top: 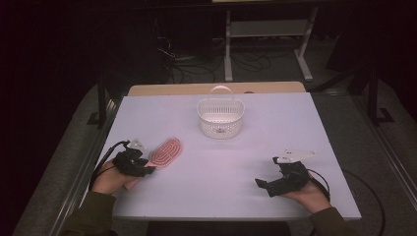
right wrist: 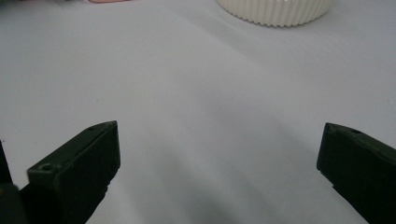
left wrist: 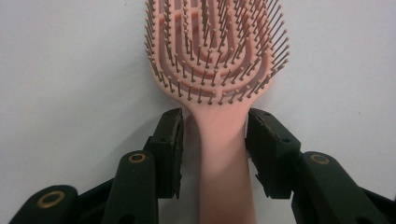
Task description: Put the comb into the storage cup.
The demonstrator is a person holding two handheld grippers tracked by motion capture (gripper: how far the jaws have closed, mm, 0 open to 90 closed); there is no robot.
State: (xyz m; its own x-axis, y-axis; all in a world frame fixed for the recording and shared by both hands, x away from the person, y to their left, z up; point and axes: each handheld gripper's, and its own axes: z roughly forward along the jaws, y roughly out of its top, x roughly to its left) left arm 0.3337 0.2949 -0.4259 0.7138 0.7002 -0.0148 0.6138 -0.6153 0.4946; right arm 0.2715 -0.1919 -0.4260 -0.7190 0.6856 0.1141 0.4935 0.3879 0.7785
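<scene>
The hairbrush looks like moulded pink plastic, smooth and faintly satin on the handle, with thin stiff bristles that end in small darker tips. The left gripper has jaws of matt black plastic, their inner pads looking rough and slightly crumbled at the edges, with brass-coloured rings set into the arms. The right gripper shows the same dull black finish. The basket is white plastic, ribbed and perforated, mildly glossy. The table has a smooth, matt pale top, and a bare wooden edge shows behind it.
</scene>
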